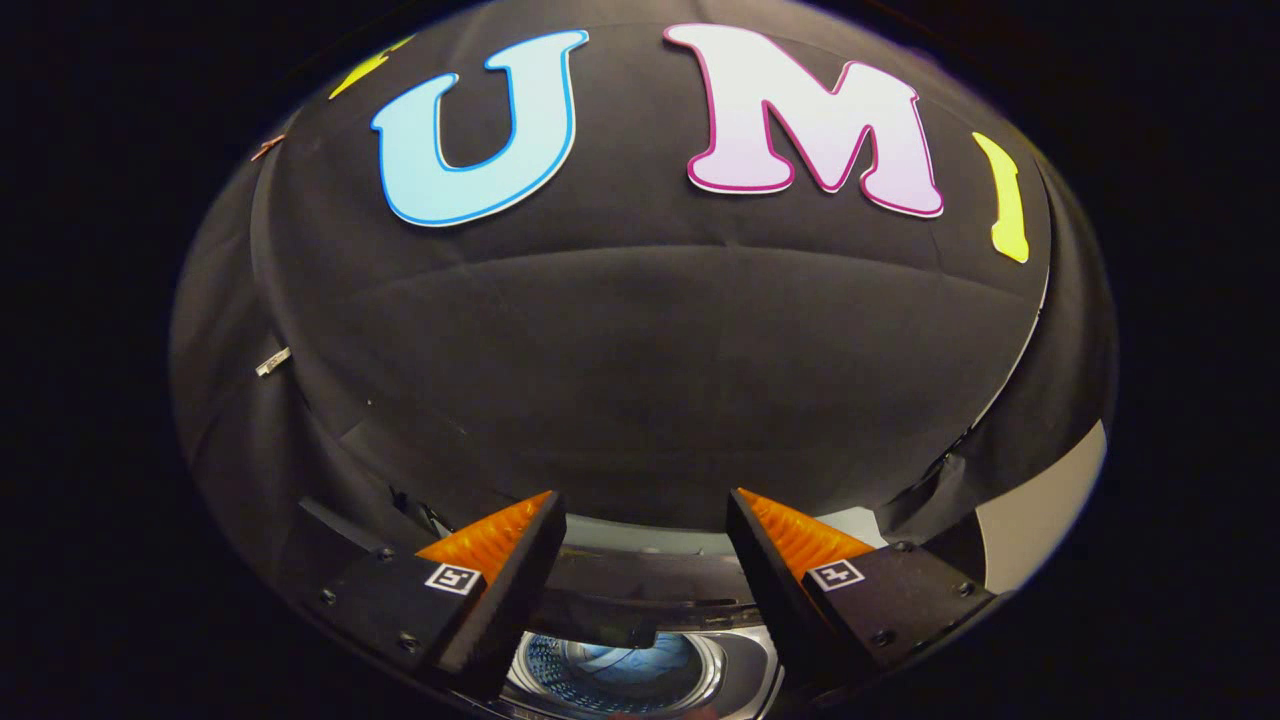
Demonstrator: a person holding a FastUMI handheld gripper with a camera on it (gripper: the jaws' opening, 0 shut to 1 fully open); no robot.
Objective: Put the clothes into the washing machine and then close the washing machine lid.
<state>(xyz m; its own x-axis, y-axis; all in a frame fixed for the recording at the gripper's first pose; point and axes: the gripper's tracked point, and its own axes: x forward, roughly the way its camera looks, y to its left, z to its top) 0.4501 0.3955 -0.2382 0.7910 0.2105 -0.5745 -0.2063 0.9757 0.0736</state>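
My gripper (645,520) is open, with a wide gap and nothing between its fingers. It is held high above a top-loading washing machine (640,620). Between and below the fingers I look down into the round metal drum (615,672), where a bluish cloth (640,662) lies at the bottom. The dark lid (640,590) stands raised behind the drum opening, its edge running across between the two fingers.
The booth's black cloth wall (640,380) rises straight ahead beyond the machine. A pale panel (1040,510) shows at the right, past the cloth's edge. A small metal clip (272,361) is pinned to the cloth at the left.
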